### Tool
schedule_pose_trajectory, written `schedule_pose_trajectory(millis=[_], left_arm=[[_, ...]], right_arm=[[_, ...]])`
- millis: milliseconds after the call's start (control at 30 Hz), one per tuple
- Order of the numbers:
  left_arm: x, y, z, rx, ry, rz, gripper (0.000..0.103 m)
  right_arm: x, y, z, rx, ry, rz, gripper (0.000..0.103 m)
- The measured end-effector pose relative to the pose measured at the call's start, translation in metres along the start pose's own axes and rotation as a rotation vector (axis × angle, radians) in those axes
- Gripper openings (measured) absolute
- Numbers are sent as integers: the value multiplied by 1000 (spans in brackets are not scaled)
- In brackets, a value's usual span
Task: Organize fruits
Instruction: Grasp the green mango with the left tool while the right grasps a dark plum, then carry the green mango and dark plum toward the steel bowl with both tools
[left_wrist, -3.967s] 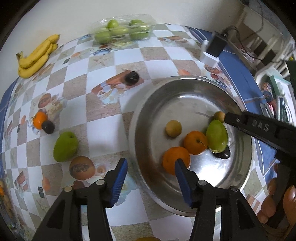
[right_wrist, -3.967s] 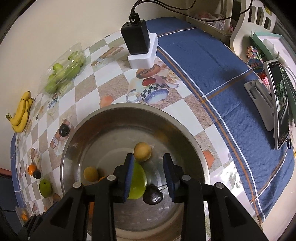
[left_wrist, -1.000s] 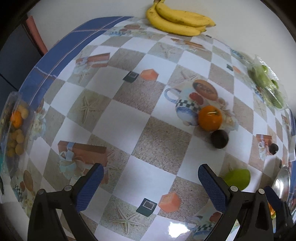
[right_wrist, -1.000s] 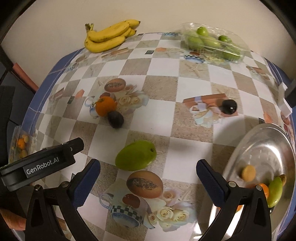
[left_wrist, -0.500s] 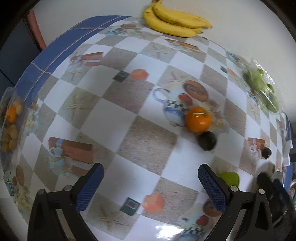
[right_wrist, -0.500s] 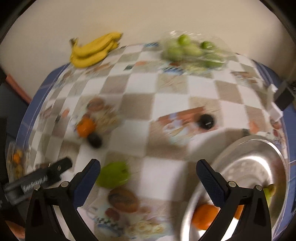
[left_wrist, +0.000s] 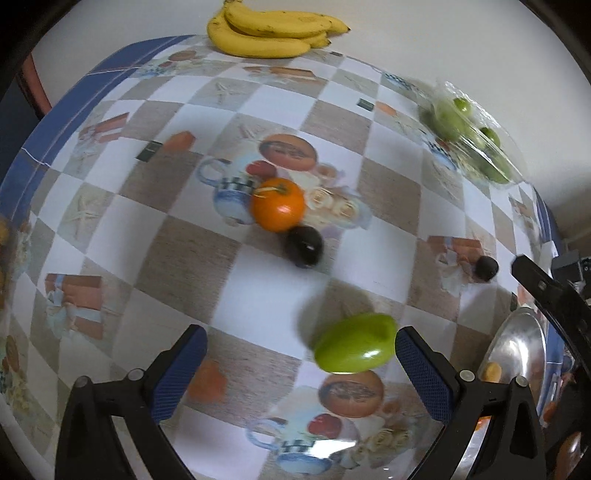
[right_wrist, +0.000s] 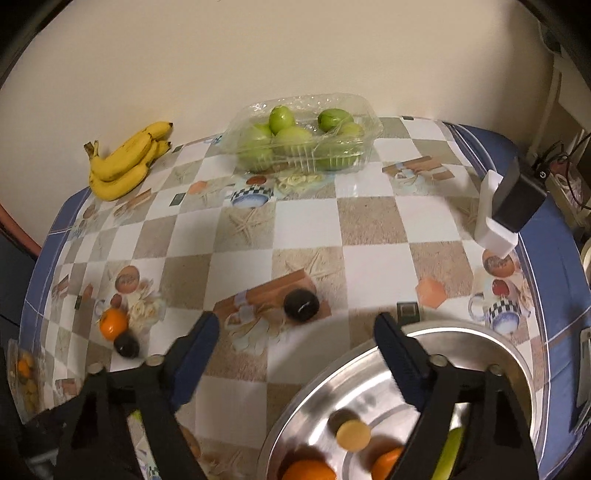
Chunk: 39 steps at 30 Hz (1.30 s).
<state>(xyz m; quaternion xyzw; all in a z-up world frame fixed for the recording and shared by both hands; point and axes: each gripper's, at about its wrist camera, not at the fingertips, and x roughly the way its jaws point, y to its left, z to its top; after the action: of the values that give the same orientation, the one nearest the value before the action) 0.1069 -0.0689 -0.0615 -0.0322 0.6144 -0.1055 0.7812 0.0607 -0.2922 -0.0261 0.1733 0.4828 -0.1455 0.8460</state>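
While our right gripper closes on nothing, our wide-open, empty left gripper has the green mango lying crosswise against its right pad.

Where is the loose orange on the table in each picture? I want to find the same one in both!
Left wrist view: the orange sits near the middle, a little above centre, with a dark round fruit beside it, lower right.
Right wrist view: the same orange is small, at the left edge, with that dark fruit just below it.
Shared landmark: the banana bunch by the wall.
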Motion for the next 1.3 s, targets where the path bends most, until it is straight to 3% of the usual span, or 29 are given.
schedule_pose_trajectory(millis=[67,200,267,533,700,800,900,1300], left_arm=[[1,-6,-1,7,5,-7,101],[1,-12,-5,25,3,-15,91],[3,-15,-7,33,8,-15,90],[9,-21,-9,35,39,-36,77],[12,-22,-10,25,51,-66,64],[12,-24,-10,29,52,-84,57],[11,-24,-11,31,54,-83,57],[-2,-21,-8,1,18,-128,57]], right_arm=[[6,-2,2,0,2,7,67],[19,-6,3,-2,12,-6,62],[24,-8,5,3,12,-3,54],[41,-6,4,-14,40,-10,45],[48,-3,4,-26,45,-22,35],[51,-3,4,-22,50,-14,34],[51,-2,4,-22,49,-1,27],[32,-3,4,28,42,32,27]])
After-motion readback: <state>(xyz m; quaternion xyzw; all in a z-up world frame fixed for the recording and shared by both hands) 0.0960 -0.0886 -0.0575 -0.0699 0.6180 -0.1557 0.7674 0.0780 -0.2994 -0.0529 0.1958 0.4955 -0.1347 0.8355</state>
